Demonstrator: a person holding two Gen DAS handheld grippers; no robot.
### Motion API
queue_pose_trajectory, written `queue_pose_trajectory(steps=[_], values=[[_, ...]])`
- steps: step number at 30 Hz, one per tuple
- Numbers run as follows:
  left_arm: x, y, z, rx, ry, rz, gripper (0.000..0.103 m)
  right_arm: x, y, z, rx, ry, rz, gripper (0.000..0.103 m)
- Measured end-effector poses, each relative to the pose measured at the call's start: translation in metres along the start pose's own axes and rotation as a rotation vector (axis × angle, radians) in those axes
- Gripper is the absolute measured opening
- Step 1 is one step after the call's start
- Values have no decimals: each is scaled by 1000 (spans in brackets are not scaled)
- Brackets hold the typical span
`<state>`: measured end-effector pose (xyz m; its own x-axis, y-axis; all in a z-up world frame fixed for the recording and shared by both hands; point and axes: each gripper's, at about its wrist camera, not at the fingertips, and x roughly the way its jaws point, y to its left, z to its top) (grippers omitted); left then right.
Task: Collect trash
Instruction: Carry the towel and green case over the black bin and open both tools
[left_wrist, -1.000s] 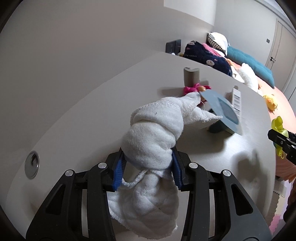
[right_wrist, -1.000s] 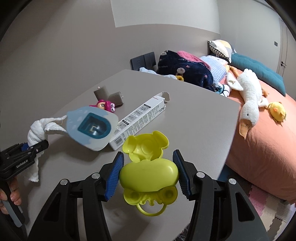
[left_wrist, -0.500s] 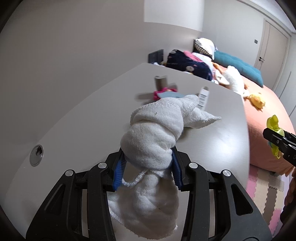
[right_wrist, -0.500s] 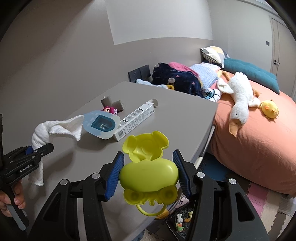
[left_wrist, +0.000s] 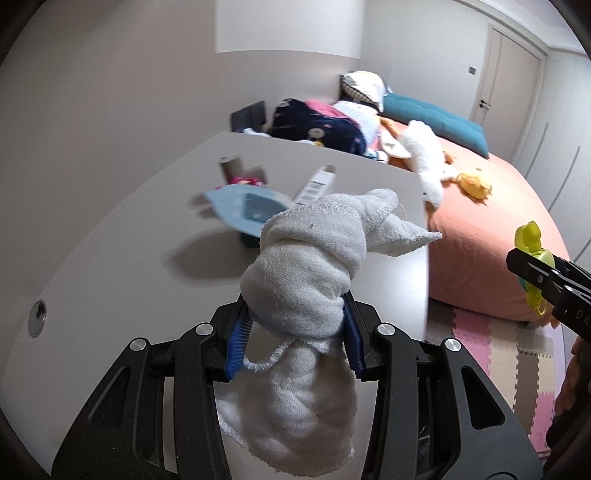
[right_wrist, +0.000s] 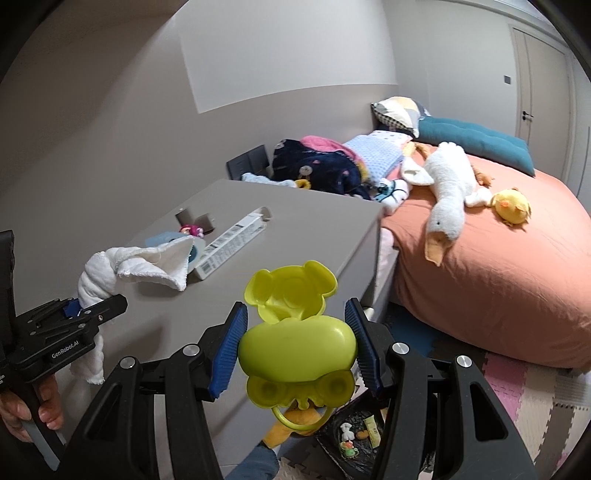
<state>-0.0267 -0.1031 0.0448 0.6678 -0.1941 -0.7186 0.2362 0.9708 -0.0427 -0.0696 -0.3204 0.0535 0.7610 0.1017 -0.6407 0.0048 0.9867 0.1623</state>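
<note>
My left gripper (left_wrist: 295, 343) is shut on a knotted white cloth (left_wrist: 306, 280) and holds it above the grey table (left_wrist: 129, 240). The cloth also shows in the right wrist view (right_wrist: 110, 269), with the left gripper (right_wrist: 74, 325) under it. My right gripper (right_wrist: 295, 350) is shut on a yellow-green plastic case (right_wrist: 295, 354) with its lid open, held off the table's front edge. The case shows at the right edge of the left wrist view (left_wrist: 532, 240). A bin with small trash items (right_wrist: 354, 439) sits on the floor below the right gripper.
On the table lie a light blue package (left_wrist: 247, 206), a long white box (right_wrist: 232, 243), a pink toy (right_wrist: 192, 230) and a grey holder (right_wrist: 184, 216). An orange bed (right_wrist: 498, 266) with a plush goose (right_wrist: 447, 192) stands to the right. Foam mats (left_wrist: 491, 343) cover the floor.
Both grippers have pulled back from the table and risen with their loads still held. The table's items look farther away, and the floor and bin have come into view.
</note>
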Motion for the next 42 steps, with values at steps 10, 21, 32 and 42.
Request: queue_pose_trajectory(steps=[10,21,32,42], values=[[10,-53,3,67,10,-77,43,-18,-40,-9,40,-8,-58,56],[18,-105,-3,140,32,-157,43,-33,-79,-22,96,-8,-119,56],[20,-145,-9,209,48,-202,43,-48,-110,-29,149,-18,-166,56],[26,-183,-13,263,68,-246,43,-57,-146,-39,204,-20,-217,56]])
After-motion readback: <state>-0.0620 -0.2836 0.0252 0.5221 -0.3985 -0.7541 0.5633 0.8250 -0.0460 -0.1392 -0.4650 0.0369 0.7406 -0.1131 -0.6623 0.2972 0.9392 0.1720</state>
